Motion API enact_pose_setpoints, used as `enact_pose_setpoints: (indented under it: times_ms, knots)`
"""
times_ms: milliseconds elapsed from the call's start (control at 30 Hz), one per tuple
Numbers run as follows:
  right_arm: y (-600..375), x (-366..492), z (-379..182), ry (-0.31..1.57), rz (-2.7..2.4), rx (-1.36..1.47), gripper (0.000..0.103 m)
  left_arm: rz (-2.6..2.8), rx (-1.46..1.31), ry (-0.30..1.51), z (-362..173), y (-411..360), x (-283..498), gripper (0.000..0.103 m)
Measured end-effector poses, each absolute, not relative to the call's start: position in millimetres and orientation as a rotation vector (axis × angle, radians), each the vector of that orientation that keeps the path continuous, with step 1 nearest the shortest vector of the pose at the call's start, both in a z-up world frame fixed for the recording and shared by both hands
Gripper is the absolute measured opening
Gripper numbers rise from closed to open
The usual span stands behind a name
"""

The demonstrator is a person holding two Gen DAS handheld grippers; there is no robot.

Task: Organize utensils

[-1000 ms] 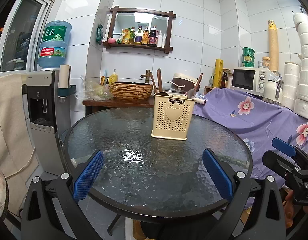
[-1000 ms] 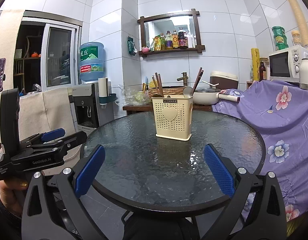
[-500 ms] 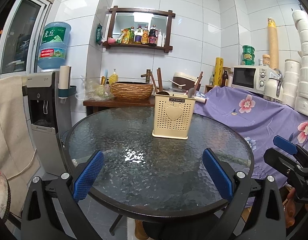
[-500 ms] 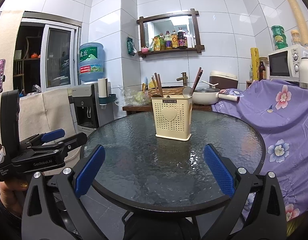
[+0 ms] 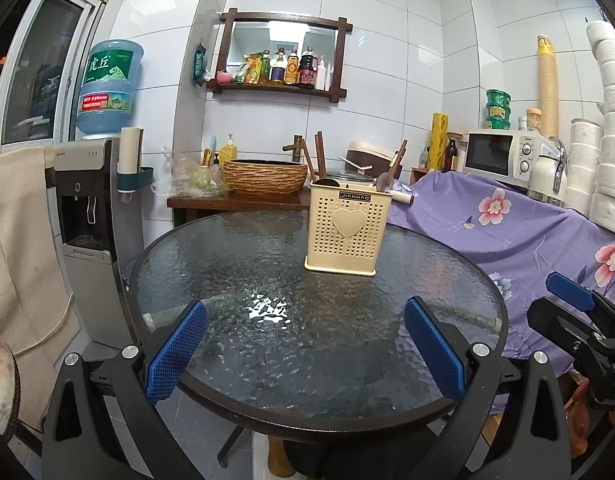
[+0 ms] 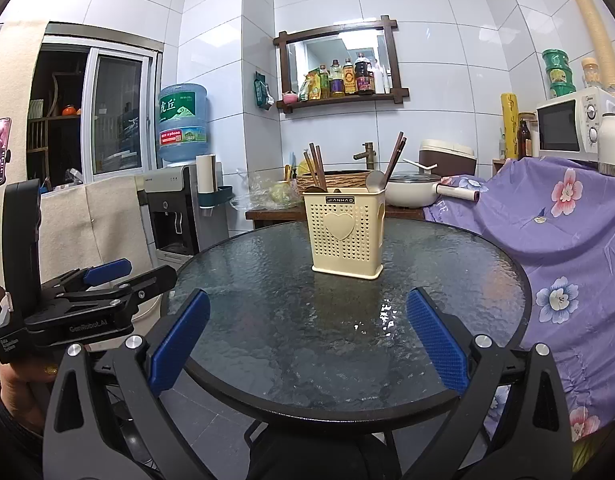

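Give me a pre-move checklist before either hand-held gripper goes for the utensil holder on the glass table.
1. Left hand-held gripper open and empty: ok.
2. Right hand-held gripper open and empty: ok.
3. Utensil holder upright on the glass table: ok.
4. Utensils already in the holder: chopsticks and a spoon stand in it: ok.
5. Loose utensils left on the table: none visible, ok.
6. Holder's compartments behind the front wall: hidden, cannot tell.

Bare glass table (image 5: 267, 280), utensil holder (image 5: 344, 232) the only obstacle, chopsticks (image 6: 316, 166) protruding above
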State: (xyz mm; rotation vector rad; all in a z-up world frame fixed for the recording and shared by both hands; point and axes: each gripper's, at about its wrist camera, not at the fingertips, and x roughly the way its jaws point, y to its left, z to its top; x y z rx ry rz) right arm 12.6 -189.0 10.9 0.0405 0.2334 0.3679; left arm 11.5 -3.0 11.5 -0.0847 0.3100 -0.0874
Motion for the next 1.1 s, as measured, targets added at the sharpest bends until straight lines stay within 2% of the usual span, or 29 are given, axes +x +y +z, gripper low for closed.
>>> enact_pose_setpoints:
  times_ms: [1100]
  knots:
    - [-186.0, 12.7, 10.7, 0.242, 0.375, 0.04, 0.097, -0.07, -0.064, 0.327, 12.7, -5.0, 14.2, 0.097]
